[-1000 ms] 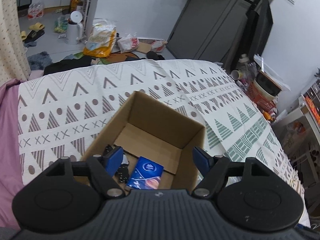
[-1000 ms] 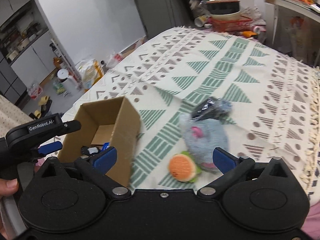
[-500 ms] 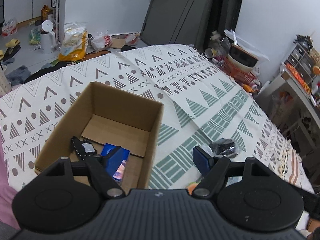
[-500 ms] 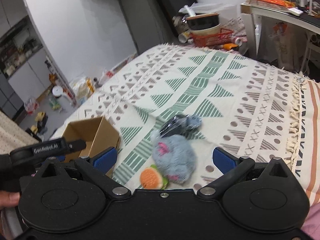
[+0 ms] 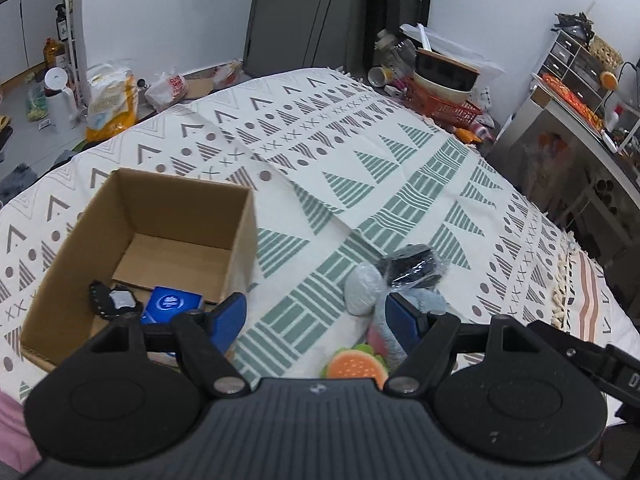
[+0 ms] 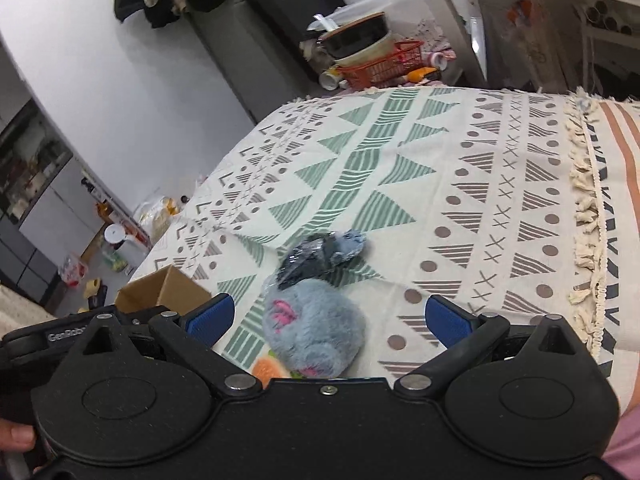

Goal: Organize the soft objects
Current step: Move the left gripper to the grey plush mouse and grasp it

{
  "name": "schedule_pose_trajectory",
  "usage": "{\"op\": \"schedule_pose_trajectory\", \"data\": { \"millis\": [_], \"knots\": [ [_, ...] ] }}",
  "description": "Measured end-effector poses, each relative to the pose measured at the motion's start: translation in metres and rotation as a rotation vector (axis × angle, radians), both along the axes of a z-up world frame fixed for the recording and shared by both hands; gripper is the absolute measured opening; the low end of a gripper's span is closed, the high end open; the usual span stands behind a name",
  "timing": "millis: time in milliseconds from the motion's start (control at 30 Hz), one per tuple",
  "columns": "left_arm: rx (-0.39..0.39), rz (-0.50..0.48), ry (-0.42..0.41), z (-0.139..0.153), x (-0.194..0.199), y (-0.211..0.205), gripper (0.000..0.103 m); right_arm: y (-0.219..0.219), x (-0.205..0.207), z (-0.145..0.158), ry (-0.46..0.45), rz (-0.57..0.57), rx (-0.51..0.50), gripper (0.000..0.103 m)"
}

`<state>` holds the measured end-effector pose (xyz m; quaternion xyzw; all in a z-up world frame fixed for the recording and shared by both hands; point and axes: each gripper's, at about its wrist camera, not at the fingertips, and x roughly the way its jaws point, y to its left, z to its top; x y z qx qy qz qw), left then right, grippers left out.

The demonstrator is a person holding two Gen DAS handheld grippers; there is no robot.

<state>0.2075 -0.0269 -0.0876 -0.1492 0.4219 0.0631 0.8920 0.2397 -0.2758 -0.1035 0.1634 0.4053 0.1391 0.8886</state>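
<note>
A grey plush toy (image 6: 314, 328) with pink marks lies on the patterned bedspread, with a burger-shaped toy (image 5: 356, 365) at its near side and a dark bundle in clear wrap (image 6: 320, 258) just beyond it. My right gripper (image 6: 328, 316) is open with the plush between its fingers. My left gripper (image 5: 318, 318) hangs open and empty between the cardboard box (image 5: 240, 232) and the grey plush (image 5: 362, 288). Inside the box lie a blue packet (image 5: 172, 304) and a black item (image 5: 112, 300).
The bedspread (image 6: 460, 184) covers the whole bed, with a fringed edge (image 6: 584, 216) on the right. A red basket with bowls (image 5: 444, 92) stands past the far end. Bags and bottles sit on the floor (image 5: 108, 96) to the left. The box (image 6: 164, 292) shows at left.
The left gripper has swung right, away from above the box toward the toys. The right gripper has moved forward over the grey plush, which now sits between its fingers.
</note>
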Motion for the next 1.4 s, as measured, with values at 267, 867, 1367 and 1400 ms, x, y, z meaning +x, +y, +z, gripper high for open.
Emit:
{"op": "schedule_pose_trajectory", "data": {
  "millis": [267, 867, 1367, 1400],
  "knots": [
    [0.034, -0.038, 0.043, -0.003, 0.019, -0.021, 0.074, -0.009, 0.009, -0.013, 0.01, -0.016, 0.032, 0.1],
    [-0.097, -0.091, 0.081, -0.049, 0.044, -0.041, 0.05, -0.015, 0.034, -0.051, 0.158, -0.062, 0.113, 0.071],
    [-0.188, -0.055, 0.157, -0.088, 0.062, -0.034, 0.04, -0.004, 0.052, -0.075, 0.229, -0.017, 0.169, 0.062],
    [-0.202, -0.052, 0.156, -0.089, 0.062, -0.033, 0.035, -0.003, 0.052, -0.076, 0.236, -0.012, 0.179, 0.062]
  ]
}}
